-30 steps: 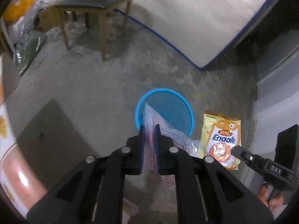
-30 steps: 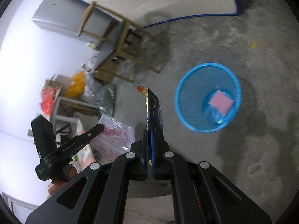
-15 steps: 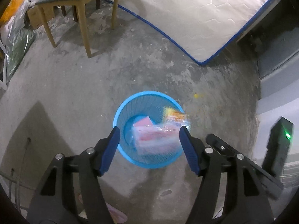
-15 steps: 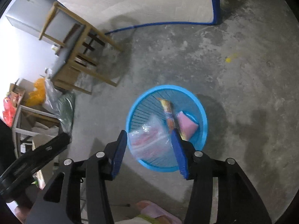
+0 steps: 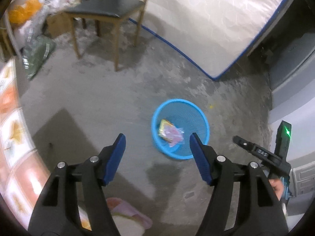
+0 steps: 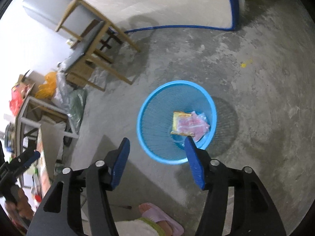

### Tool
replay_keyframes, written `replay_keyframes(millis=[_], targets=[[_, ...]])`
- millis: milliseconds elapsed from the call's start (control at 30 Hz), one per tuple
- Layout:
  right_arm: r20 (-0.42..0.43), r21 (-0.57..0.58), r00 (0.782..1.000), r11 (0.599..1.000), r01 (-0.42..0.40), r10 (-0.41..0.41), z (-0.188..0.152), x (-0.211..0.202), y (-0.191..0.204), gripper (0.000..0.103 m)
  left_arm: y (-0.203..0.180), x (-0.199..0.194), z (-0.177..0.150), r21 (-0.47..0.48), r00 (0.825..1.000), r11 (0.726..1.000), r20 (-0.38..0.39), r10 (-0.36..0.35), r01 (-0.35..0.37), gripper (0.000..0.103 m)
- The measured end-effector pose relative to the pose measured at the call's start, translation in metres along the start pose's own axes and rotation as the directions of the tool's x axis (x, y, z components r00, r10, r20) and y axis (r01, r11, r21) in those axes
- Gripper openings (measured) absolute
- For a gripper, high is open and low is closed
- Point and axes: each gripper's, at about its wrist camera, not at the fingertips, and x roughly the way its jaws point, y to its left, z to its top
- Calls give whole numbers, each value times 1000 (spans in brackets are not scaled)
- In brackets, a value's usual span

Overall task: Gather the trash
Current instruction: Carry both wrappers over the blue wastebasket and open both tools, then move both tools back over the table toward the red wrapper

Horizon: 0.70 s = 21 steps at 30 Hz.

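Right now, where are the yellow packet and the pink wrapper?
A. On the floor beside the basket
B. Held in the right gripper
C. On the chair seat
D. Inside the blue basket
D. The yellow packet and the pink wrapper lie together at the bottom of the blue basket; the right gripper has nothing between its fingers.

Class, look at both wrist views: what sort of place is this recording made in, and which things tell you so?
Probably a spare or storage room in a home. Signs: a bare concrete floor, a mattress leaning upright against the wall, a wooden chair beside piled bags and boxes, and a blue wastebasket holding wrappers.
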Motion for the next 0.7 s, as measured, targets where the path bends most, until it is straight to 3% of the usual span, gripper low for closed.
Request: replay_keyframes(millis=[200,333,400,500,700], targets=[[-31,-122,993,986,-114,111,-36,-39,58,71,74,-126,-38,-95,990,995,136,23,-10,72],[-128,-188,964,948,-256,235,-61,-47,113,71,139,-215,-83,-236,965,971,245,90,-30,76],[-201,-192,927,915,-354,316,-74,-45,144,71,165,-249,-106,-306,947,951,290,137,-44,77],[-318,-196,855,854,-482,410,-99,-38,193,71,204,-296,-153,-413,913,908,340,225,-70,78],[-554,-200,701,746,-635,449,-171,-13,291,71,247,-327,-224,-534,890,842,347,297,-73,78]])
